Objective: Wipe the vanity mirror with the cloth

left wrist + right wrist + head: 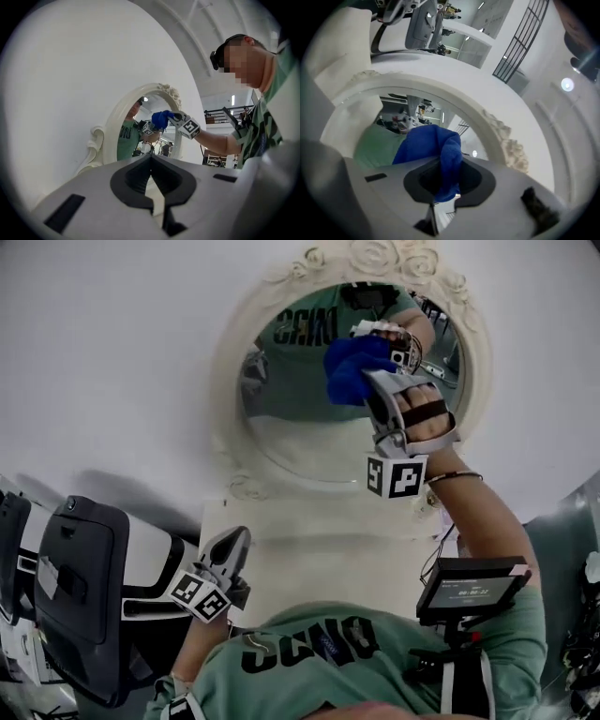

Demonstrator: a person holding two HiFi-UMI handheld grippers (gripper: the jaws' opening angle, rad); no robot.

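right gripper (380, 381) pinches cloth (354, 367) | cloth hides jaw tips | mirror (300, 427) behind

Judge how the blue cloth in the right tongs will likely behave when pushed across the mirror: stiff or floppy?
Probably floppy: the cloth bunches and folds where the right tongs pinch it. Likely light, as that one pinch carries the whole wad. Its plush nap should drag softly on the mirror rather than skate.

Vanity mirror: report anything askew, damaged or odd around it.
Nothing stands out. The vanity mirror looks whole in its ornate white frame, and the right claw holds the blue cloth up to it. The left claw hangs shut and empty, lower down.
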